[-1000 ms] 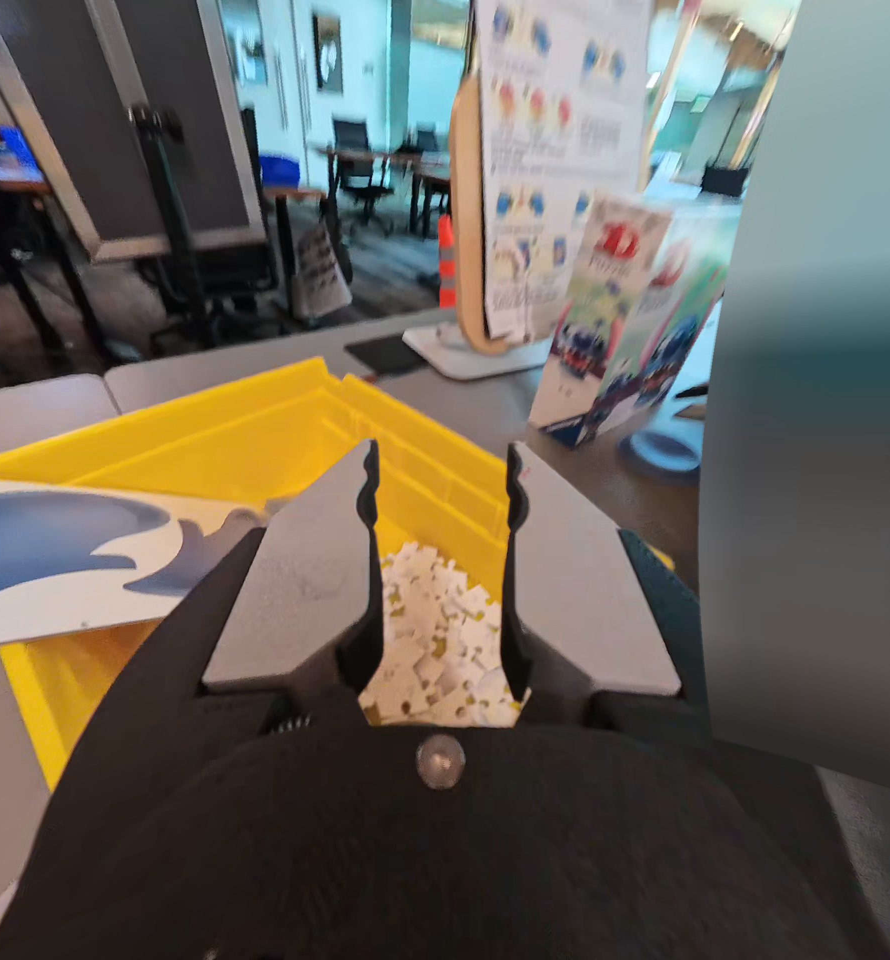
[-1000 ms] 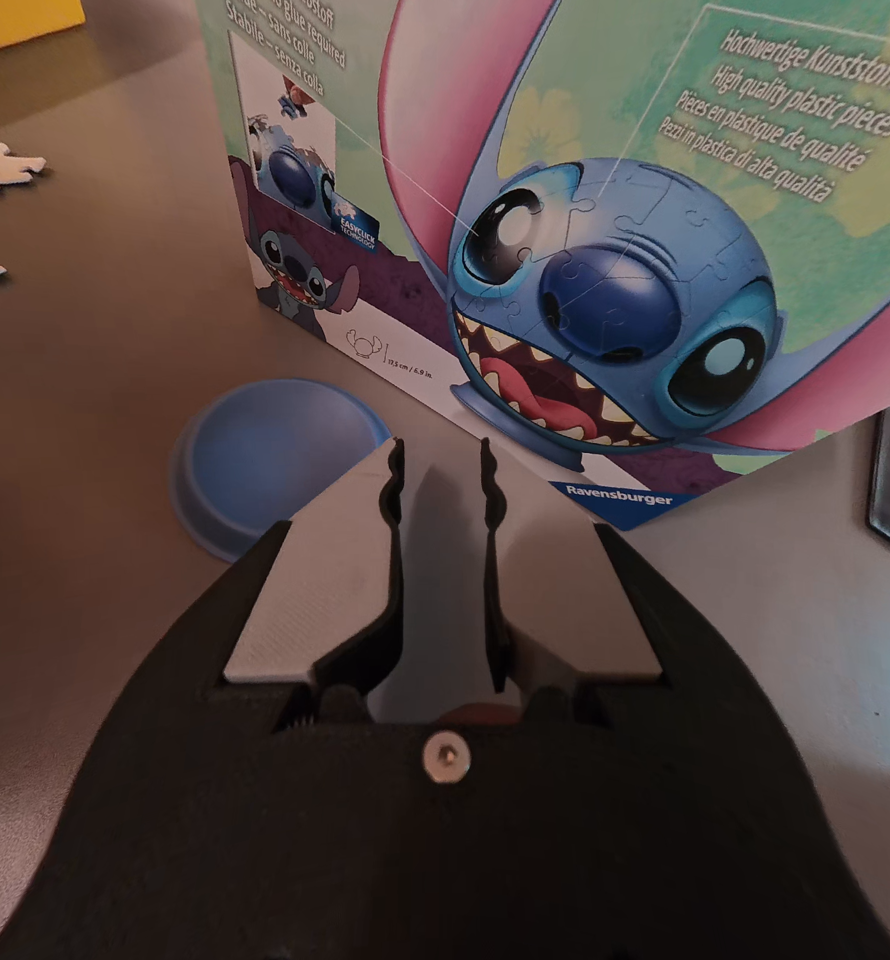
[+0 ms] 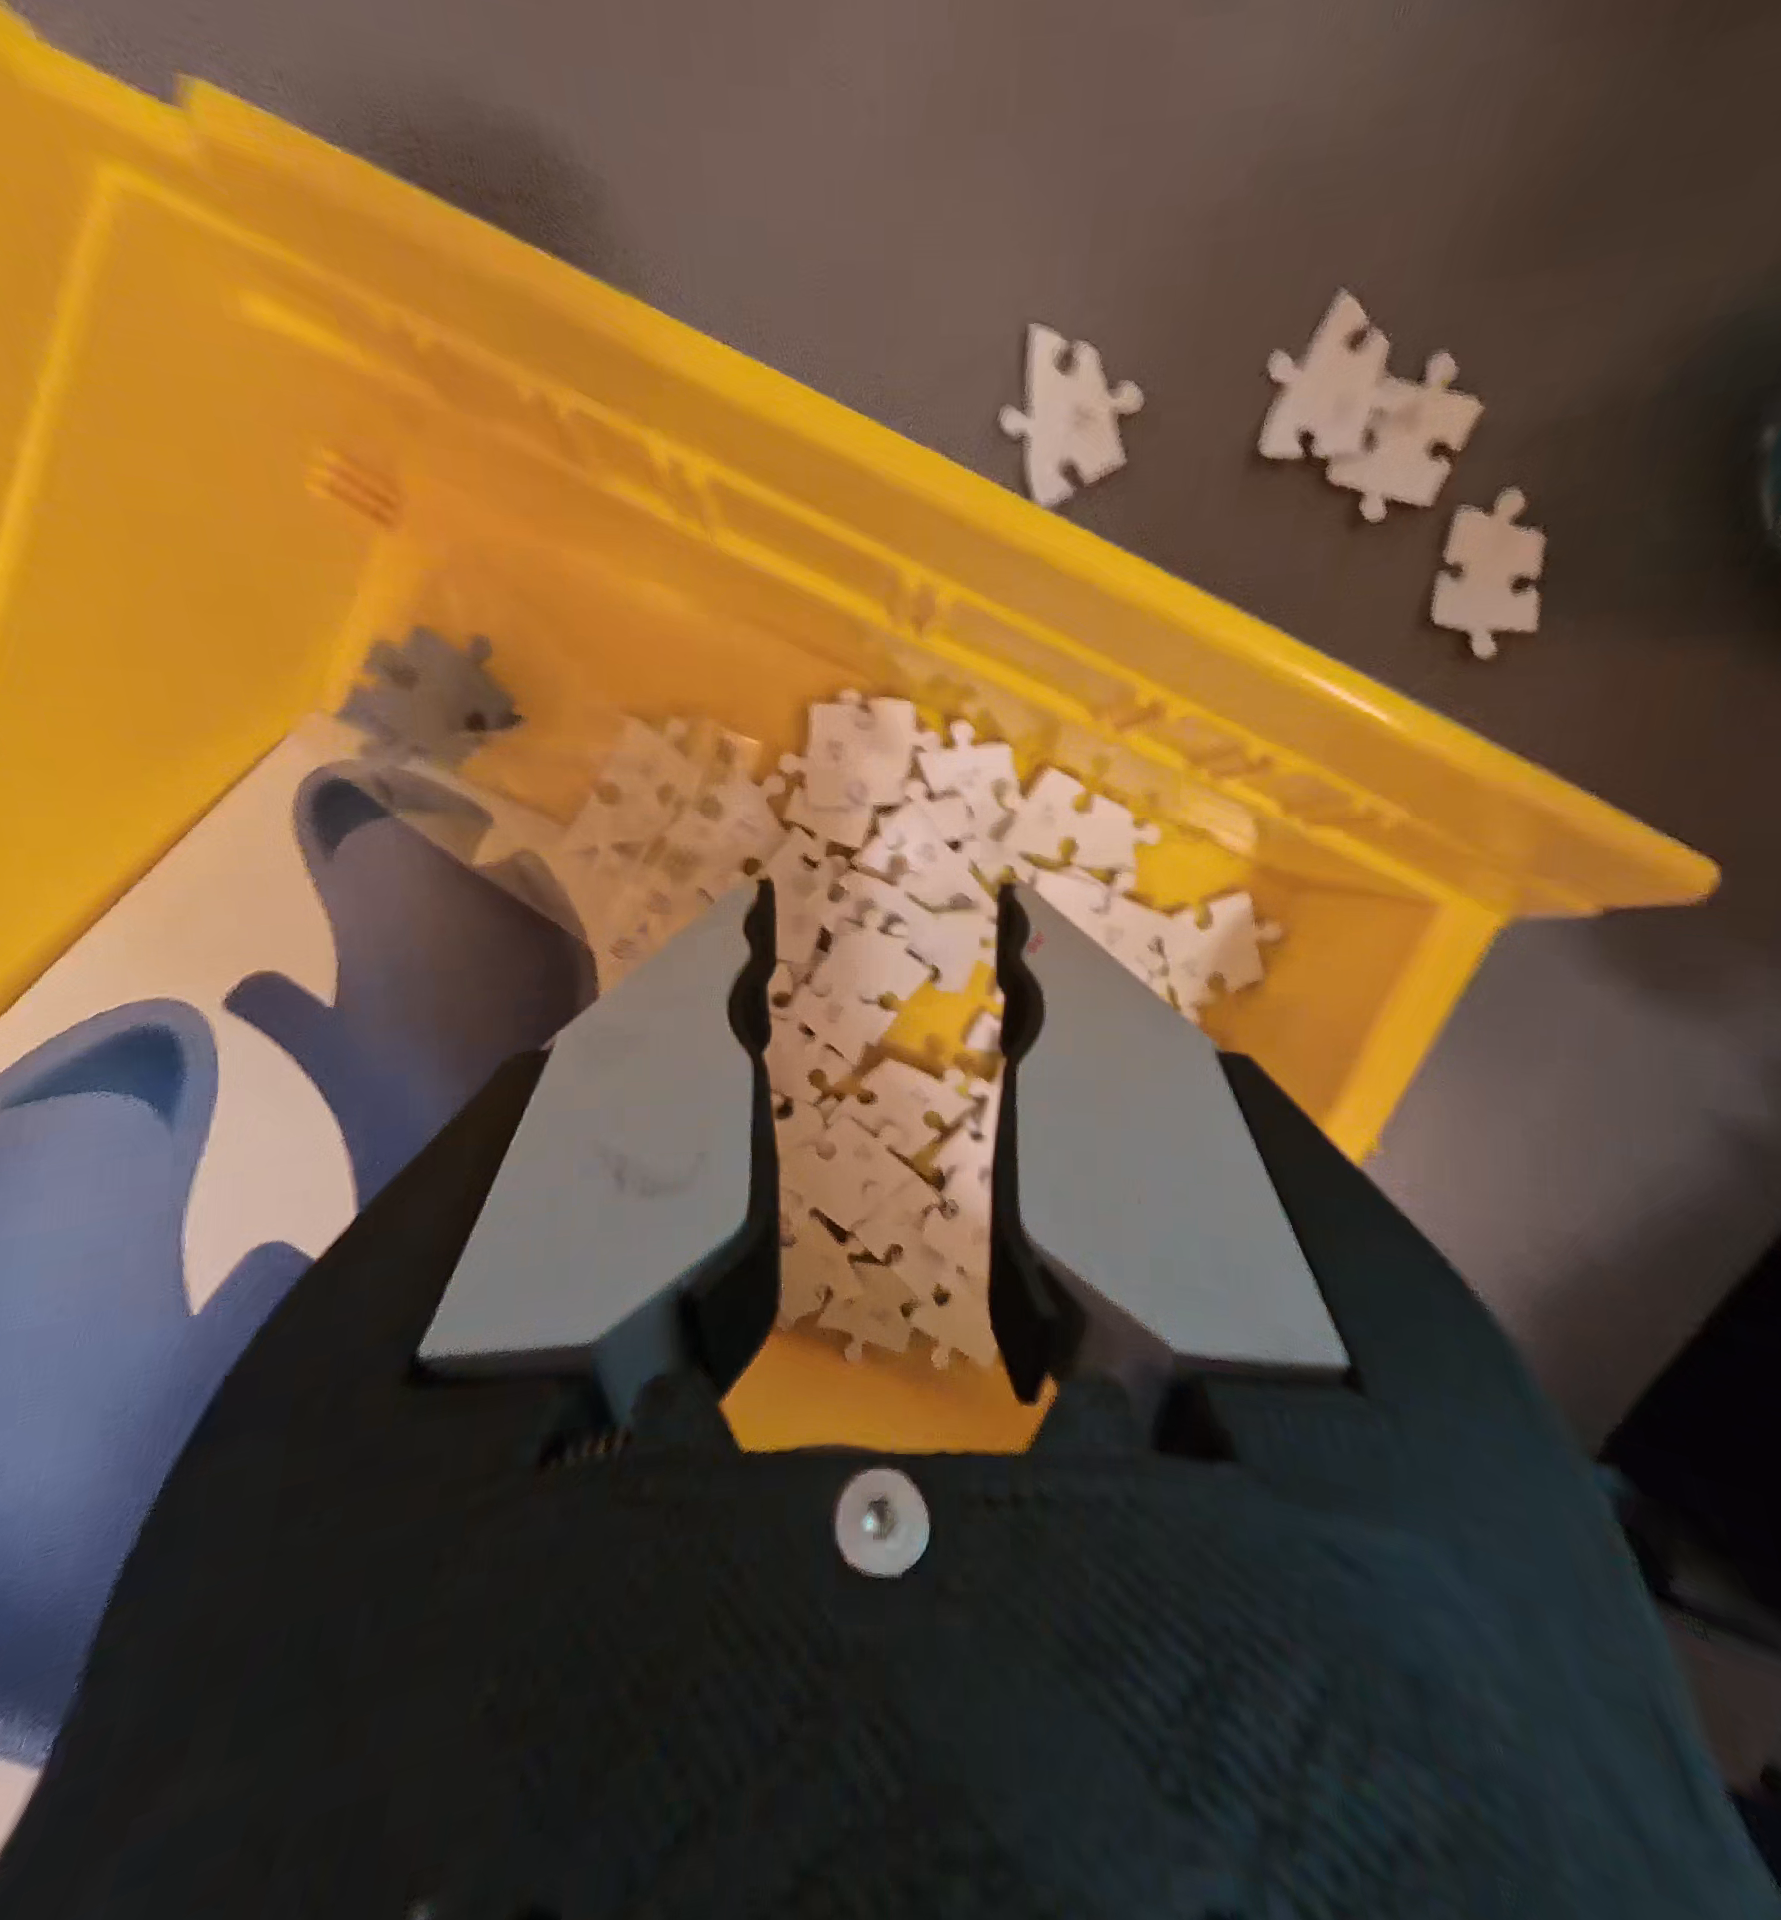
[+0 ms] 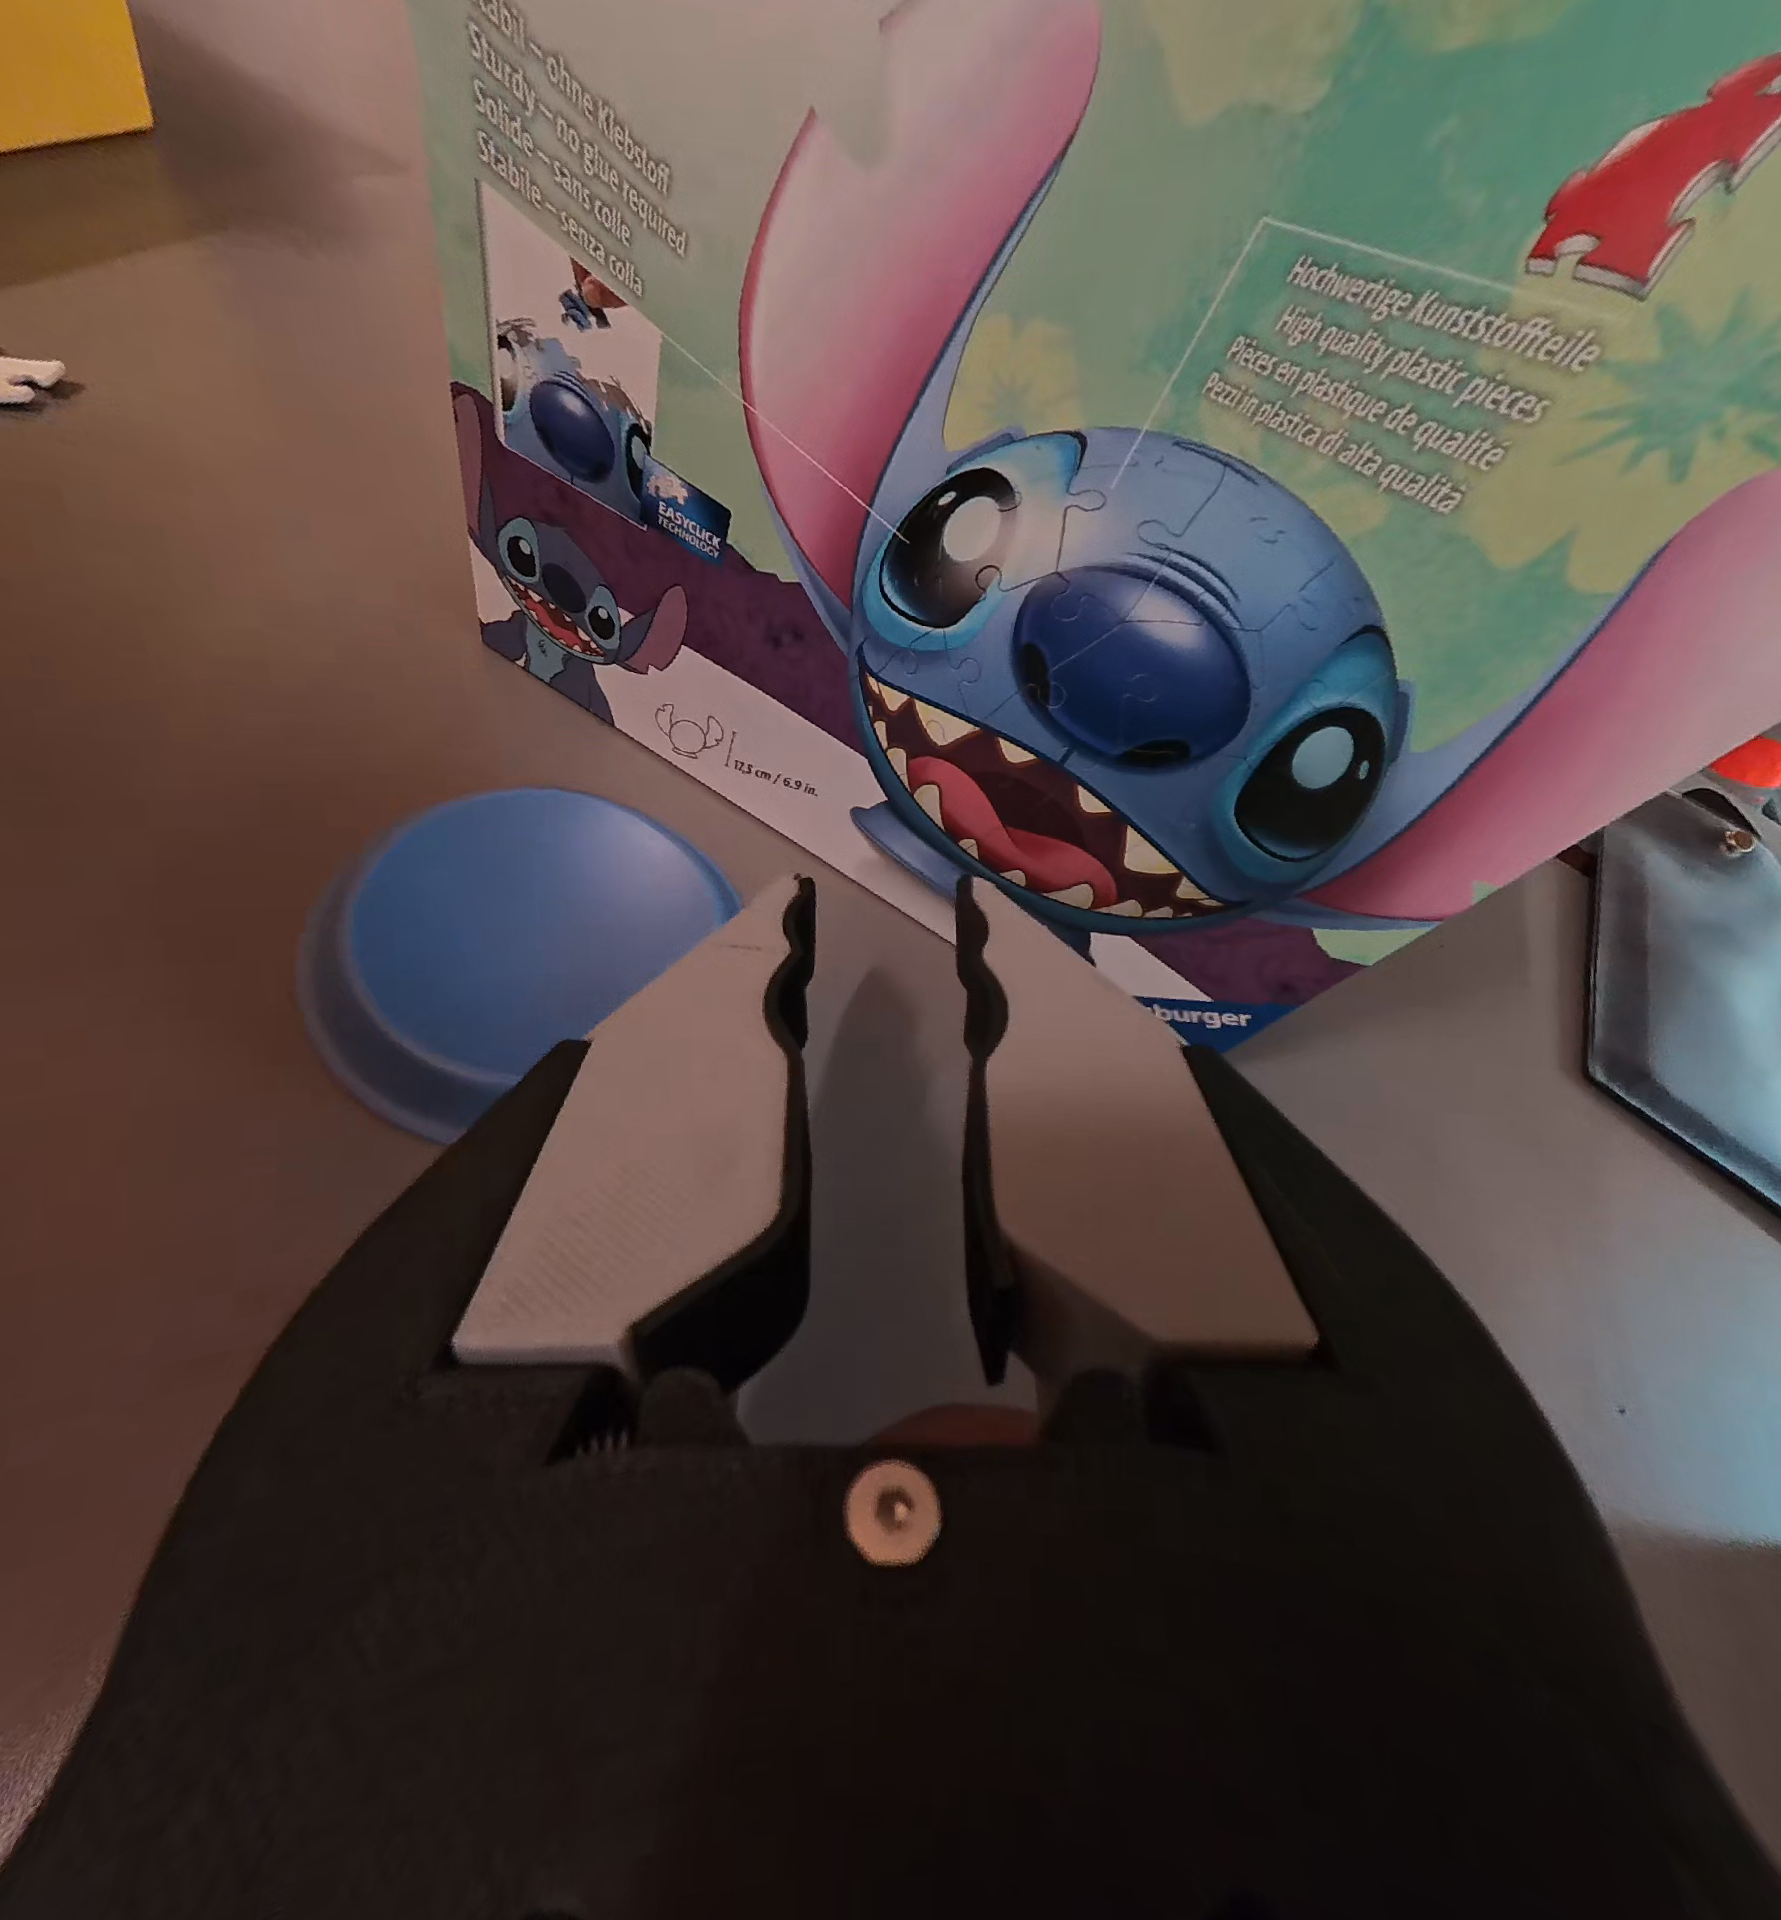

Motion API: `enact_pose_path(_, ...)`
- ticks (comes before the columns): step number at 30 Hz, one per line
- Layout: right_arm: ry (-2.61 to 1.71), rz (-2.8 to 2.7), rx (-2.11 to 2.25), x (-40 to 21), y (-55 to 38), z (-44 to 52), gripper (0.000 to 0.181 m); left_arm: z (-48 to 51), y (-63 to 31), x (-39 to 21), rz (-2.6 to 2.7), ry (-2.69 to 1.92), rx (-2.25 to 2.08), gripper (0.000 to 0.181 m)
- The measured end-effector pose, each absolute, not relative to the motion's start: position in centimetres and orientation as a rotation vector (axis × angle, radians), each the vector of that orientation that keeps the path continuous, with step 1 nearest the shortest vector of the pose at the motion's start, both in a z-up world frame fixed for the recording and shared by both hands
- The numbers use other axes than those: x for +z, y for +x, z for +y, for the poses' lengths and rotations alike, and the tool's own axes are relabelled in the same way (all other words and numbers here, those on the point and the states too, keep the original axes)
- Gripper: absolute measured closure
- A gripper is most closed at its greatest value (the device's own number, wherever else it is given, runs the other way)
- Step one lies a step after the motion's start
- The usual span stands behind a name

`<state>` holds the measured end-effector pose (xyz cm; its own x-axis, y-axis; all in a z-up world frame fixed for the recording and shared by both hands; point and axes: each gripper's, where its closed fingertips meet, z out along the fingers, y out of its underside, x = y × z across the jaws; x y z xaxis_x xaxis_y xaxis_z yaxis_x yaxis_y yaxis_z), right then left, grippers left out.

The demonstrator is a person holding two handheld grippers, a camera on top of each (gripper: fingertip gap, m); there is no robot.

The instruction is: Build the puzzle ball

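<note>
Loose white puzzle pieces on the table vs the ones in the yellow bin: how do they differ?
The loose white puzzle pieces on the grey table lie spread out flat, a few only; the white puzzle pieces in the yellow plastic bin form a dense, overlapping heap. Two of the table pieces look joined; whether any bin pieces are joined cannot be told. Both groups show their plain white sides.

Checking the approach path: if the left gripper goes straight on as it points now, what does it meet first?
Most likely the heap of white puzzle pieces in the yellow bin. The left gripper is open and empty, its fingers framing that heap. Depth is unclear.
</note>
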<state>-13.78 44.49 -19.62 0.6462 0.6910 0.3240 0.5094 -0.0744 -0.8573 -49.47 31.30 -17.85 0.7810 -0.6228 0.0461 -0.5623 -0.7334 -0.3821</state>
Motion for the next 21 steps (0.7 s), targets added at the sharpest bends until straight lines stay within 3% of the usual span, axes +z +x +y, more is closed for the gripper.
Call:
enact_pose_path(1,-1.729,-0.976,0.199,-19.6,-13.7,44.6,0.158,30.4,-49.0,-18.1,0.960,-2.630,-0.251,0.144)
enact_pose_path(3,-1.727,-0.970,0.198,-19.4,-13.6,44.7,0.158,28.3,-47.2,-19.1,1.093,-2.633,-0.351,0.154)
enact_pose_path(9,-1.726,-0.974,0.199,-19.3,-13.6,44.7,0.157,25.6,-46.4,-24.0,1.292,-2.797,-0.357,0.143)
enact_pose_path(12,-1.720,-0.984,0.202,-19.3,-13.8,44.5,0.158,27.6,-47.7,-24.6,1.245,-2.785,-0.154,0.161)
enact_pose_path(21,-1.708,-0.989,0.197,-19.1,-13.8,44.4,0.158,29.4,-49.8,-22.7,1.076,-2.782,-0.060,0.151)
